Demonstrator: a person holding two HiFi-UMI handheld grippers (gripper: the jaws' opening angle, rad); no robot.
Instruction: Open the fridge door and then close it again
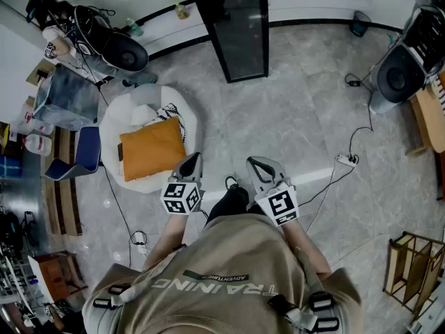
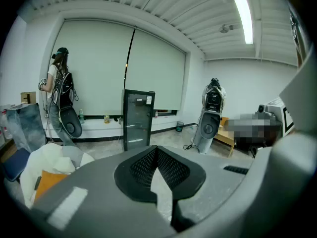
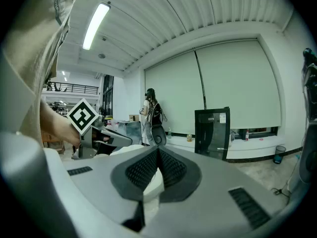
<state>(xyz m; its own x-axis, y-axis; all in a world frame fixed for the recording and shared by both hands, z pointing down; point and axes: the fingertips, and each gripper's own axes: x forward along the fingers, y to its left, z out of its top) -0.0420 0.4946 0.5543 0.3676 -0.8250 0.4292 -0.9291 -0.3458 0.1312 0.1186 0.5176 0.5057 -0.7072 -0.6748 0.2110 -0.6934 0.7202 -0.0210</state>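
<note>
Floor of pale grey tile point(image 1: 292, 103) runs to the far wall, where the tall black fridge point(image 1: 240, 37) stands at its far edge, glass door flush against the cabinet. Off to the left a white beanbag point(image 1: 118, 127) carries an orange cushion point(image 1: 151, 148). Close to the person's chest, well apart from the fridge, the left tool point(image 1: 195, 158) and right tool point(image 1: 253, 163) point towards it, each with jaws pressed together on nothing.

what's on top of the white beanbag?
An orange cushion lies on the white beanbag, with a black-and-white patterned cloth beside it. Whatever the cushion covers is hidden.
</note>
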